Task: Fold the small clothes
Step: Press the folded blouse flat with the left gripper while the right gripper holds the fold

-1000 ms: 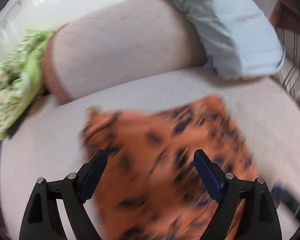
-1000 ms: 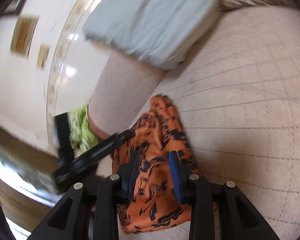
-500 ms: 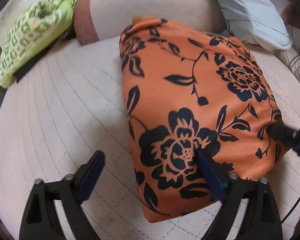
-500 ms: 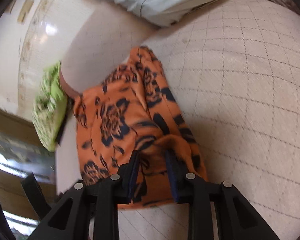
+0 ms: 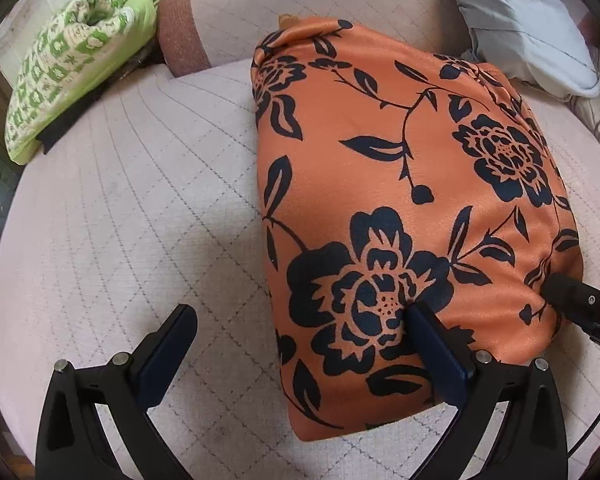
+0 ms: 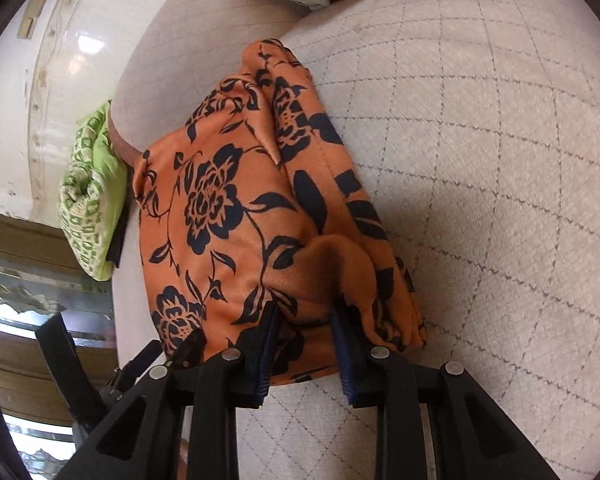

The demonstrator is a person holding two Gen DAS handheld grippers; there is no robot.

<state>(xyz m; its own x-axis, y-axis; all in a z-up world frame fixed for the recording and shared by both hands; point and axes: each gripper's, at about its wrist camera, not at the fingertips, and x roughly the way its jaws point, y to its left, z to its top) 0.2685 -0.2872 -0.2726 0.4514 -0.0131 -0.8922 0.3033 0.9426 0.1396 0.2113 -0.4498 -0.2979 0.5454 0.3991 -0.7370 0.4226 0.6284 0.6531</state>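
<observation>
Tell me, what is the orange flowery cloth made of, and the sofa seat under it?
The orange flowery cloth looks like thin satin, maybe polyester or silk: it has a soft sheen and bunches in smooth folds where the right gripper pinches it. The sofa seat looks like matte woven upholstery, quilted with dark stitched diamond lines.

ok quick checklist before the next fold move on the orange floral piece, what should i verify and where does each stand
1. Right gripper has a hold on the orange floral garment: ok, its fingers pinch a raised ridge of fabric at the near edge.
2. Left gripper free to regrasp: ok, fingers wide apart, one over the cloth, one over the quilted cushion.
3. Garment lies flat: not ok, it bunches along the side seen in the right wrist view.
4. Space beside the garment for folding: ok, bare cushion on both sides.
5. Green patterned cloth and grey pillow out of the way: ok, both apart at the far edge.
6. Number of layers pinched: cannot tell.
</observation>
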